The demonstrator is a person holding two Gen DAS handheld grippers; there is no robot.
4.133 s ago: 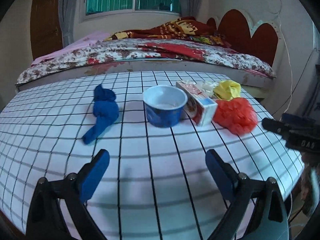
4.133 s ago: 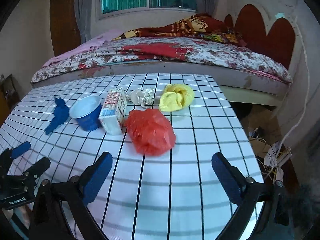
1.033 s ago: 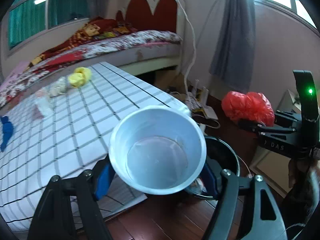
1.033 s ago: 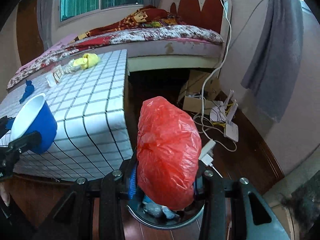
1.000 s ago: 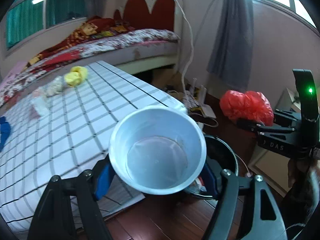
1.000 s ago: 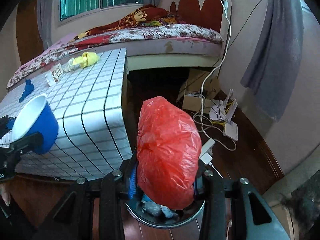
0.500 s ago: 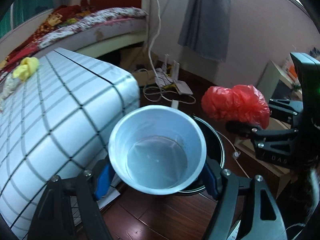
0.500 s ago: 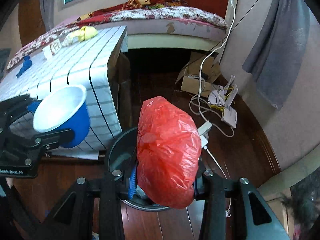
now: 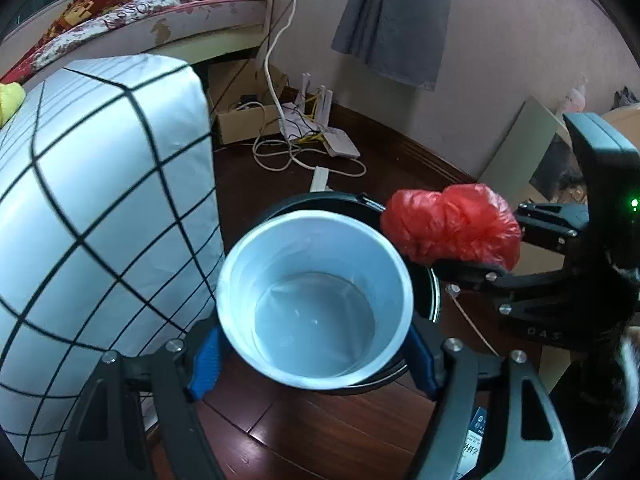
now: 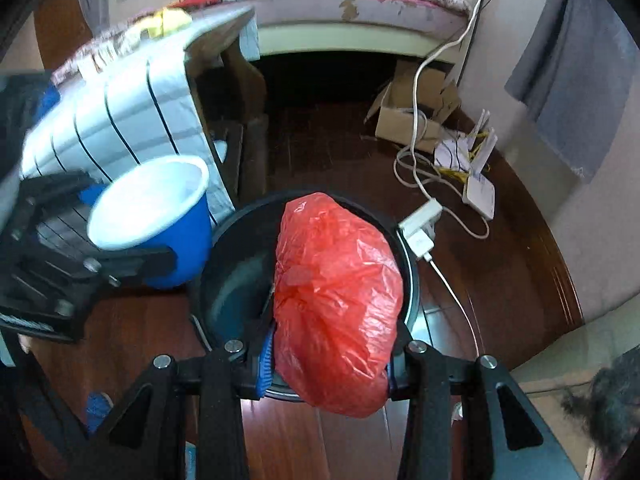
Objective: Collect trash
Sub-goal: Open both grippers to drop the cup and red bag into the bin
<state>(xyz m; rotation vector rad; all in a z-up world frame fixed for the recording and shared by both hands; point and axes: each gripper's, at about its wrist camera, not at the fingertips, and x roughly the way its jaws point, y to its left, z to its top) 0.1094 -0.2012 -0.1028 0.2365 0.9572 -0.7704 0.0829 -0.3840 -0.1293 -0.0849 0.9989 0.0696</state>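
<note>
My left gripper (image 9: 314, 354) is shut on an empty blue cup with a white inside (image 9: 316, 312) and holds it over the black round trash bin (image 9: 320, 202) on the floor. My right gripper (image 10: 330, 354) is shut on a crumpled red plastic bag (image 10: 336, 304) and holds it above the same bin (image 10: 236, 272). The right gripper and the bag (image 9: 452, 226) show at the right of the left wrist view. The cup (image 10: 160, 216) shows at the left of the right wrist view, beside the bin's rim.
The table with the white checked cloth (image 9: 92, 200) stands just left of the bin, with a yellow wad (image 10: 172, 18) on it. Cables, a power strip (image 10: 420, 228), a white router (image 10: 478, 196) and a cardboard box (image 10: 408, 120) lie on the dark wood floor. A bed is behind.
Both grippers have swung from the table down toward the floor. The cup and the red bag are now directly over the bin, closer to it than half a second ago.
</note>
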